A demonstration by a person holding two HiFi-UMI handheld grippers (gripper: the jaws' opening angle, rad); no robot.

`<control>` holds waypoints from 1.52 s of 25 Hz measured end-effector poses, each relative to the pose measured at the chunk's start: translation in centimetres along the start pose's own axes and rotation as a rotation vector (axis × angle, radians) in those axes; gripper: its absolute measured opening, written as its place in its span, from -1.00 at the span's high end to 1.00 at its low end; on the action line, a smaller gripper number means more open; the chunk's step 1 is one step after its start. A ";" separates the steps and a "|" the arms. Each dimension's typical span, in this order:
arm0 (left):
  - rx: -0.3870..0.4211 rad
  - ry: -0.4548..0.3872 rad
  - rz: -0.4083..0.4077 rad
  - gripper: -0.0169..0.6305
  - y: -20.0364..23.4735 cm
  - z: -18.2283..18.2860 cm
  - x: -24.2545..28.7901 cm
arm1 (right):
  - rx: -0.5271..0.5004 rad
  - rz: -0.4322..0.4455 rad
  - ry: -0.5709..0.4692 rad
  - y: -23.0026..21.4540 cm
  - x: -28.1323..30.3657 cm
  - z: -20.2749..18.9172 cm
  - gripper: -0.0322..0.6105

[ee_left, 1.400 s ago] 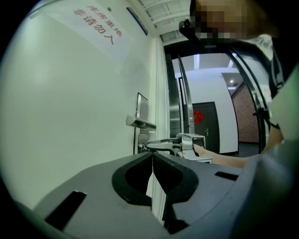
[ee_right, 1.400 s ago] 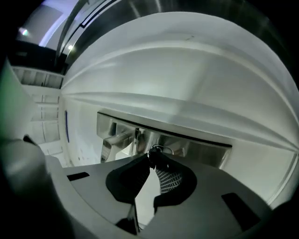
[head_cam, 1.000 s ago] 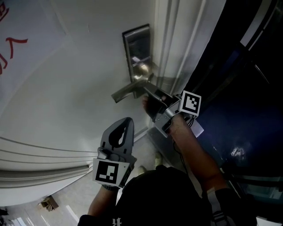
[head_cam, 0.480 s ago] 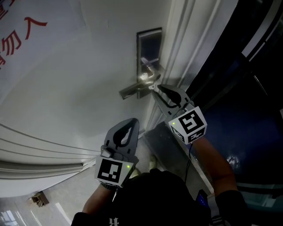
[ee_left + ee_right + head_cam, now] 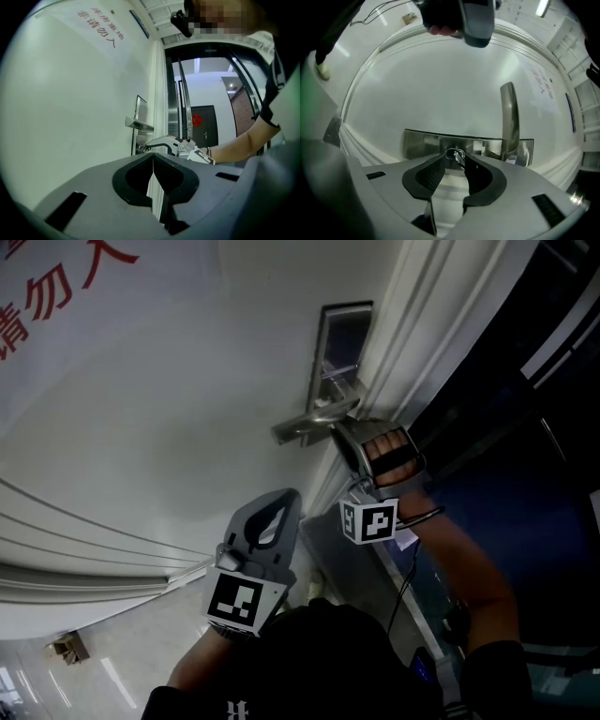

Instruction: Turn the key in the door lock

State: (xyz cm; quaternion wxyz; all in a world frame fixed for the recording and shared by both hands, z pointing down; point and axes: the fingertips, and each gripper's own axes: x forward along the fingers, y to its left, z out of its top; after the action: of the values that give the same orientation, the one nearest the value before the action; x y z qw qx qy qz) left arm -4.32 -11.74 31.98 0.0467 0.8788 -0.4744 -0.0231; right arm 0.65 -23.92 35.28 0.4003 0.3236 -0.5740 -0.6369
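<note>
Over the last second the right gripper (image 5: 339,427) has rolled about its own axis at the lock. Its marker cube (image 5: 367,519), earlier up beside the wrist and then on top, now hangs underneath, and the back of the hand (image 5: 389,454) faces up. The tips have stayed at one spot, just below the handle (image 5: 305,426). That reads as a twist applied to the key rather than a reach, so the turn looks well under way or nearly made; whether the bolt has moved cannot be seen.

In the right gripper view the key (image 5: 457,154) sits in the lock plate (image 5: 422,143), its ring and bow caught between the jaw tips. The jaws pinch it with only the key's thickness between them. The plate lies across that view and the handle stands upright, which fits a gripper rolled about a quarter turn.

The right forearm stretches up along the door (image 5: 187,427) edge, wrist twisted. The left gripper (image 5: 286,495) is held low and well apart from the lock, jaws pressed together on nothing, pointing towards the door.
</note>
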 end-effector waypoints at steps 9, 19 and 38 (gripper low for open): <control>-0.006 -0.006 0.008 0.92 0.5 0.1 -0.1 | 0.099 -0.024 0.031 -1.2 0.8 -0.2 0.72; 0.005 -0.004 0.003 0.92 0.3 0.3 0.1 | 1.032 0.095 0.023 -2.1 0.9 -1.0 0.83; 0.026 0.008 0.007 0.92 0.1 0.3 1.1 | 2.861 0.365 -0.234 -0.4 1.0 -2.8 0.83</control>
State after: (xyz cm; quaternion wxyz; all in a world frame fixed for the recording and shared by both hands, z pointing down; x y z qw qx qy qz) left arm -3.79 -12.74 31.69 0.0374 0.8777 -0.4776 -0.0131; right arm 2.57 -26.11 34.60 -0.2344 0.3099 -0.7683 0.5086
